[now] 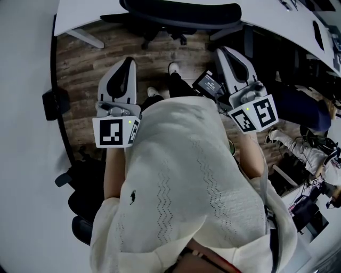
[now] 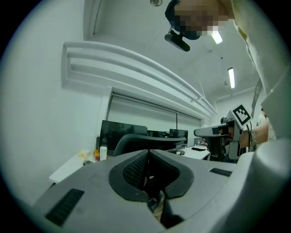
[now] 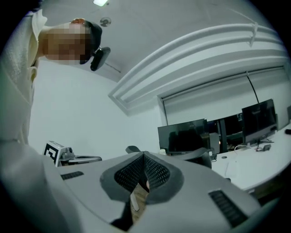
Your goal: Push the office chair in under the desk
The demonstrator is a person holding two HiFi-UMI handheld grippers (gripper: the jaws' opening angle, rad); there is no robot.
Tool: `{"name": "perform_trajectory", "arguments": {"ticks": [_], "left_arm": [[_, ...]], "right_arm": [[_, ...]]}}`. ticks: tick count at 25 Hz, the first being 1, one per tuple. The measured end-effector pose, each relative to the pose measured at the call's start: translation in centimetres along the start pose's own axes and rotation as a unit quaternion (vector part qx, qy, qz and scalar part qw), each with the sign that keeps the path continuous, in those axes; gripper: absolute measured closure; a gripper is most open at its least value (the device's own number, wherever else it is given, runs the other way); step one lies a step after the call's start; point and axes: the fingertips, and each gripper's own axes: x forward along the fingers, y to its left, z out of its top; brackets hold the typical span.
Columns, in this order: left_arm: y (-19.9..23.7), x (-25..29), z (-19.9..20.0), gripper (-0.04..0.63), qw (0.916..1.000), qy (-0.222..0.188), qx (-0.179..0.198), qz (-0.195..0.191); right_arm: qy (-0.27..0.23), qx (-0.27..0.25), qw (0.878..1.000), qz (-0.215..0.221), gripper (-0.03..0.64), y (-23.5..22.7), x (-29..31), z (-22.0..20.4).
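Head view: we are holding the left gripper (image 1: 129, 61) and the right gripper (image 1: 225, 50) apart over the wood floor (image 1: 80, 69), both aimed at the chair (image 1: 181, 13). Its back is sitting at the edge of the desk (image 1: 80, 13), with its legs showing on the floor below.

Left gripper view: we are seeing this gripper's jaws pressed together with nothing between them. The chair's back is rising beyond them, in front of the monitors (image 2: 122, 132).

Right gripper view: we are seeing these jaws meeting too, with nothing between them. The chair and desk are lying ahead to the right.
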Motion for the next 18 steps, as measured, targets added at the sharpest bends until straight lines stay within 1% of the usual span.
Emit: {"name": "perform_trajectory", "arguments": {"ticks": [4,8,15,18], "left_arm": [[0.5,-0.6,0.9,0.575,0.9999,-0.007,0.003,0.012],[0.6,-0.8,0.3,0.575,0.9999,0.000,0.000,0.016],[0.4,-0.9,-0.2,0.575,0.9998,0.006,0.001,0.018],[0.4,-0.8,0.0,0.575,0.9998,0.006,0.005,0.017]], "right_arm": [[-0.019,-0.007,1.000,-0.017,0.617,-0.6,-0.4,1.4],[-0.037,0.013,0.999,-0.010,0.617,-0.8,-0.7,1.9],[-0.037,0.028,0.999,-0.003,0.617,-0.9,-1.0,1.5],[-0.034,0.021,0.999,0.001,0.617,-0.7,-1.0,1.5]]}}
